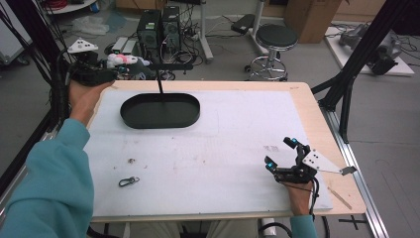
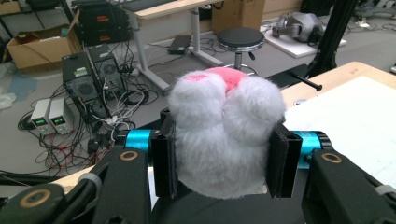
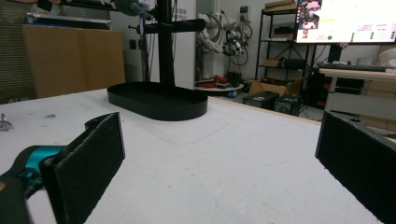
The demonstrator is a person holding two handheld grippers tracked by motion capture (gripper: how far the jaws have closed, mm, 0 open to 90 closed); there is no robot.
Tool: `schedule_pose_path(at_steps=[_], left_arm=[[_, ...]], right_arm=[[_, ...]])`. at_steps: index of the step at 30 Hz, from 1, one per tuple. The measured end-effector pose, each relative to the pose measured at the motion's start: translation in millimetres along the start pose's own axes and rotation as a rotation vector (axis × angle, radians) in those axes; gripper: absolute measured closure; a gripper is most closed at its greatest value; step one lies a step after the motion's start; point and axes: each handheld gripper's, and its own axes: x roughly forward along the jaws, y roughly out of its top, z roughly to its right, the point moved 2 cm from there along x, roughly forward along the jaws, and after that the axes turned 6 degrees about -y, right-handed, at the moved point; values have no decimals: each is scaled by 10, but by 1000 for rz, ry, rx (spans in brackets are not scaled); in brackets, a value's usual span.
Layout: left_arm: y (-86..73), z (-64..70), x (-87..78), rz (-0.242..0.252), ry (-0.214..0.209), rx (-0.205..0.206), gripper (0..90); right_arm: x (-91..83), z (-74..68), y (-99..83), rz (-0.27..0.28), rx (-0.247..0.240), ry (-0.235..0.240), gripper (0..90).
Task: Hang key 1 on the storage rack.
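Cluttered lab, white table [image 1: 208,163]. Left hand-held gripper [image 2: 224,161] clamps plush toy [image 2: 224,140] at 10 o'clock (off table edge); may snag stand [image 1: 161,82]. Right hand-held gripper [image 1: 283,154] wide open, empty.

Lower half of plush toy [image 2: 226,135] behind jaw pads
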Motion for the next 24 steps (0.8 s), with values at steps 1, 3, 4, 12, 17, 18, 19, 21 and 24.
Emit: schedule_pose_path(at_steps=[1,3,4,12,17,18,19,21,24], left_arm=[[16,4,3,1,-3,3,542],[48,12,11,5,-1,7,542],[62,10,14,4,1,9,542],[76,-5,80,4,18,0,542],[61,-22,112,1,33,-10,542],[51,-20,121,-7,34,-12,542],[39,-17,129,-13,37,-9,542],[14,-19,141,-10,41,-17,542],[-27,-29,154,-20,58,-23,542]], right_arm=[[-5,-11,-4,-8,14,1,6],[-1,-9,-3,-5,7,1,6],[0,-10,-5,-6,6,4,6],[8,-12,-8,1,7,6,6],[11,-16,-15,-2,4,10,6],[9,-17,-17,-7,7,9,6],[12,-13,-18,-5,2,10,6],[19,-19,-24,-11,6,12,6],[24,-21,-25,-6,-1,14,6]])
